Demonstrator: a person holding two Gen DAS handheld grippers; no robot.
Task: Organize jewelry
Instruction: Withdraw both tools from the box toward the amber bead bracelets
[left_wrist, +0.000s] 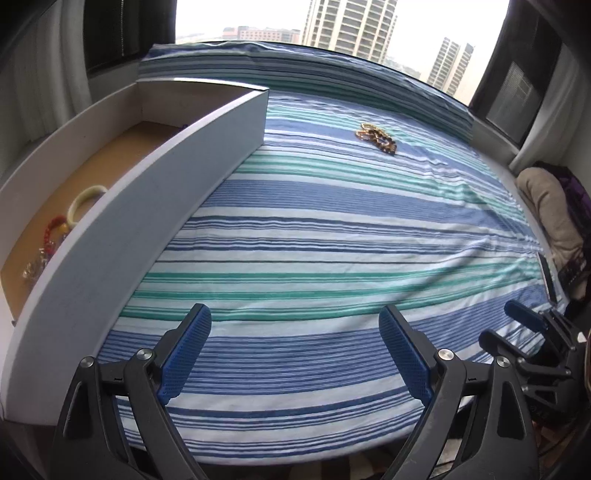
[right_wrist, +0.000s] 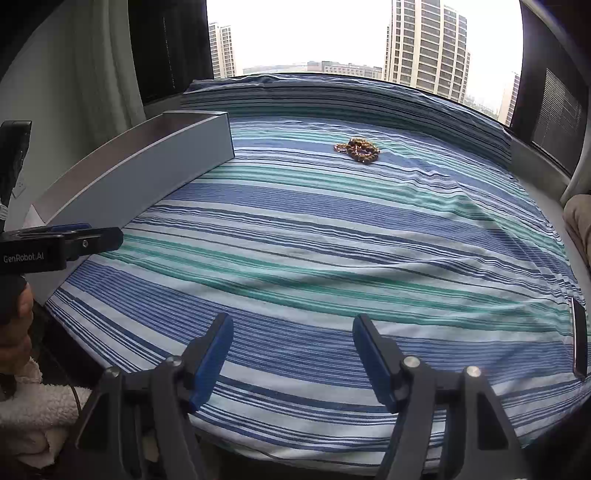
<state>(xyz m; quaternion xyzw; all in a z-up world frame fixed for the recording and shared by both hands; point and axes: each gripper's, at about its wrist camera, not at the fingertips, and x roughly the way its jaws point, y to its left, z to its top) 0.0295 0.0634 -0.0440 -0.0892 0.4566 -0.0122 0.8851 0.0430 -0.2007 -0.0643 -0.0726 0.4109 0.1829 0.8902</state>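
Both grippers — left gripper (left_wrist: 295, 354), right gripper (right_wrist: 291, 358) — gape empty; beaded bracelets (right_wrist: 357, 149) lie well beyond the tray (left_wrist: 155, 192), awaiting storage.

We read one marking only: "GenRobot.AI" in pale letters on the black body of the left gripper (right_wrist: 107, 236), seen side-on in the right wrist view. No other text is legible.

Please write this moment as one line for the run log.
left tongs: open, empty | right tongs: open, empty | beads: on sheet, far side | drawer: holds bangle, red bracelet
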